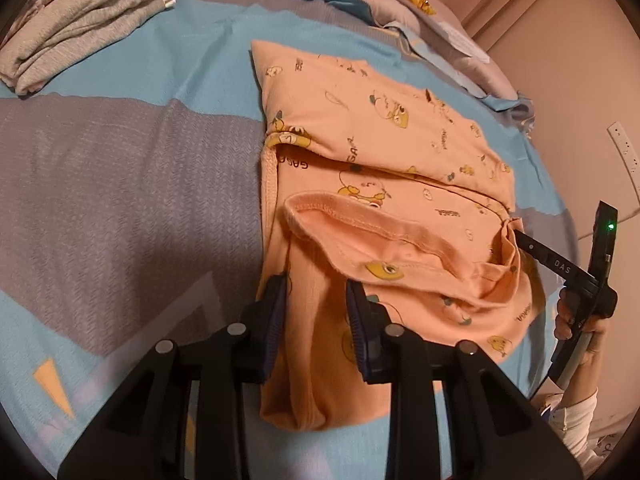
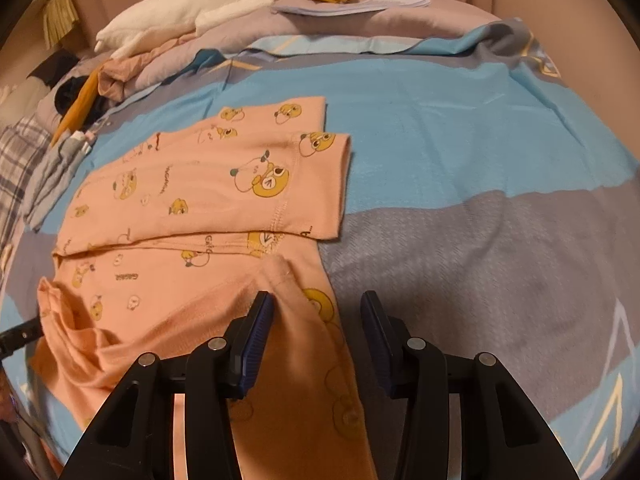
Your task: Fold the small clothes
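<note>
Left wrist: hand-held gripper (image 1: 316, 312) agape over pajamas (image 1: 384, 184)

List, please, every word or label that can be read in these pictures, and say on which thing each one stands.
"DAS": on the black right gripper seen from the left wrist camera.
"GAGA": printed repeatedly on the peach cartoon-print garment, upside down in places.
Other small print on the garment: too blurred to read.
Papers on the pillow: too small.

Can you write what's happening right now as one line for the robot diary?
step: folding | item: pink shirt partly folded on bed | left gripper: open over hem | right gripper: open at edge
</note>
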`<action>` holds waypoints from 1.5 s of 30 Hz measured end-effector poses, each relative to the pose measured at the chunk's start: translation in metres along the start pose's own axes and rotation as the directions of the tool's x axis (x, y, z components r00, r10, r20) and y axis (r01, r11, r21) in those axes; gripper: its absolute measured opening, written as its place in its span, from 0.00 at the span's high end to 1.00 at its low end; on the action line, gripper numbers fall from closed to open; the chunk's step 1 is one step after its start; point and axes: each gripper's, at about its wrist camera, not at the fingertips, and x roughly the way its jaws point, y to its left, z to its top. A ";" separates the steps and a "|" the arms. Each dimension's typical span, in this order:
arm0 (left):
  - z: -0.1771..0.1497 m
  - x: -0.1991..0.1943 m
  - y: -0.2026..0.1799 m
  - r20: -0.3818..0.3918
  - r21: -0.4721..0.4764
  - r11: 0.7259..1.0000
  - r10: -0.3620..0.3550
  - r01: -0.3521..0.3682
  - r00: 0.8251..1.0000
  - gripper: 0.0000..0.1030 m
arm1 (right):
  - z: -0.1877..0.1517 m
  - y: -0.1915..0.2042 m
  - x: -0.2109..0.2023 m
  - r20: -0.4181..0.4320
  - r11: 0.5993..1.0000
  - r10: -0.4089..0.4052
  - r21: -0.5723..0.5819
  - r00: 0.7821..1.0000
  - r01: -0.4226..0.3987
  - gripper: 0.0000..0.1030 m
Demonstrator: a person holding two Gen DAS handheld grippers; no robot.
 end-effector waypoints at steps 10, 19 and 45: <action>0.011 -0.001 0.002 0.019 -0.030 0.999 -0.009 0.010 1.000 0.70 | -0.005 -0.009 -0.042 0.131 0.996 0.025 0.085 0.991 -0.037 0.97; 0.027 0.013 -0.007 0.031 -0.015 1.000 0.006 -0.006 1.000 0.70 | -0.016 -0.035 -0.054 0.151 0.979 0.011 0.199 0.988 -0.041 0.97; 0.038 -0.069 -0.024 0.269 -0.057 0.992 -0.097 0.116 0.958 0.95 | -0.008 -0.015 -0.102 0.270 0.988 0.013 0.144 0.963 -0.054 0.97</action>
